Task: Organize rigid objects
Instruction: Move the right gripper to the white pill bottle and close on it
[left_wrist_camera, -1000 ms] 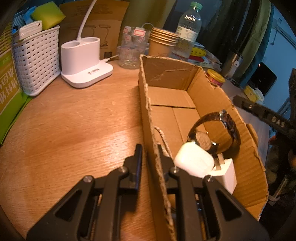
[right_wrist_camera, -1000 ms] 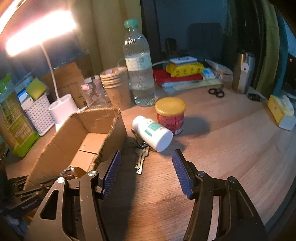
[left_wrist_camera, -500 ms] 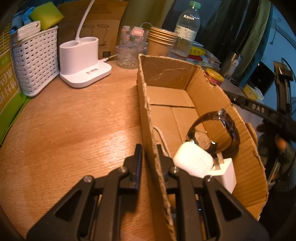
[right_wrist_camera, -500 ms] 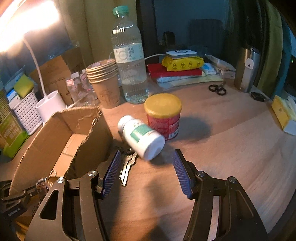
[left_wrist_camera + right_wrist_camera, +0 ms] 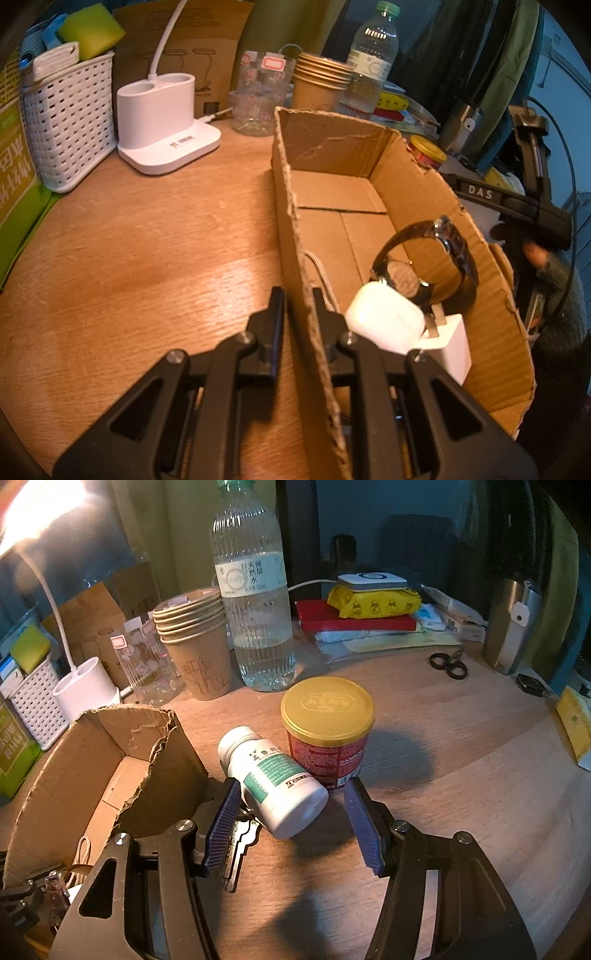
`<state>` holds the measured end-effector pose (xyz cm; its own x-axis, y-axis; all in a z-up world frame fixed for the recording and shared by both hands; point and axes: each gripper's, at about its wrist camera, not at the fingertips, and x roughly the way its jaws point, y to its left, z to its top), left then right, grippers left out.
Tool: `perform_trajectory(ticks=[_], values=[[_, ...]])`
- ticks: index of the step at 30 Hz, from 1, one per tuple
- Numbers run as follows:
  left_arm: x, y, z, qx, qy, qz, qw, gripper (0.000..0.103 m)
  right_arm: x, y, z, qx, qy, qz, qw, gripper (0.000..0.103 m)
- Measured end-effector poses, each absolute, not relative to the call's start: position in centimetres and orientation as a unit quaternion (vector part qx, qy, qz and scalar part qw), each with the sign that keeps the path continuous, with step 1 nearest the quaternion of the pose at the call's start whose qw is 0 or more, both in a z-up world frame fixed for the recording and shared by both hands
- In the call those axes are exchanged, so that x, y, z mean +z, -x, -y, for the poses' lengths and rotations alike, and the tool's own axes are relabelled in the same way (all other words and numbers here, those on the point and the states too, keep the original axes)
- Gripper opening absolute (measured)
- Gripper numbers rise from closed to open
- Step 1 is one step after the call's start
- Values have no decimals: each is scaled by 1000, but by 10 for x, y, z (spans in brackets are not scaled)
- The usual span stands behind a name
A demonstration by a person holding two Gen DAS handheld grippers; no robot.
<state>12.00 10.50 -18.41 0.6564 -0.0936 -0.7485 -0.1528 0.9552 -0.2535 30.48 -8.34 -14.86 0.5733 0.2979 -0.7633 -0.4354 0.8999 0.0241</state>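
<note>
My left gripper (image 5: 298, 306) is shut on the near side wall of the open cardboard box (image 5: 291, 206). Inside the box lie a wristwatch (image 5: 439, 251), a white earbud case (image 5: 384, 321), a white charger plug (image 5: 450, 343) and a braided cord (image 5: 317, 266). My right gripper (image 5: 291, 812) is open, its blue pads on either side of a white pill bottle (image 5: 273, 779) lying on its side. Keys (image 5: 240, 845) lie under the left pad. A red jar with a yellow lid (image 5: 327, 727) stands just behind the bottle. The box (image 5: 92, 771) stands left of it.
Behind stand a water bottle (image 5: 255, 602), stacked paper cups (image 5: 195, 646), a clear jar (image 5: 258, 96), a white lamp base (image 5: 162, 122) and a white basket (image 5: 62, 118). Books (image 5: 354, 620), scissors (image 5: 448, 664) and a steel flask (image 5: 509, 627) sit at the back right.
My right gripper has moved forward to the pill bottle, which now lies between its open pads. The left gripper keeps its hold on the box wall.
</note>
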Motion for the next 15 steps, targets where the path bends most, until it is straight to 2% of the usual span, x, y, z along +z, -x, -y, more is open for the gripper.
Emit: perform_trajectory(ticks=[7,15], values=[[-184,-120,-105,17,149,-414,898,15,-155,-308,78,210,89,-419,879,61],[-184,-120,-105,15,149,-414,898,15,-159,-304,74,210,101,-418,878,56]])
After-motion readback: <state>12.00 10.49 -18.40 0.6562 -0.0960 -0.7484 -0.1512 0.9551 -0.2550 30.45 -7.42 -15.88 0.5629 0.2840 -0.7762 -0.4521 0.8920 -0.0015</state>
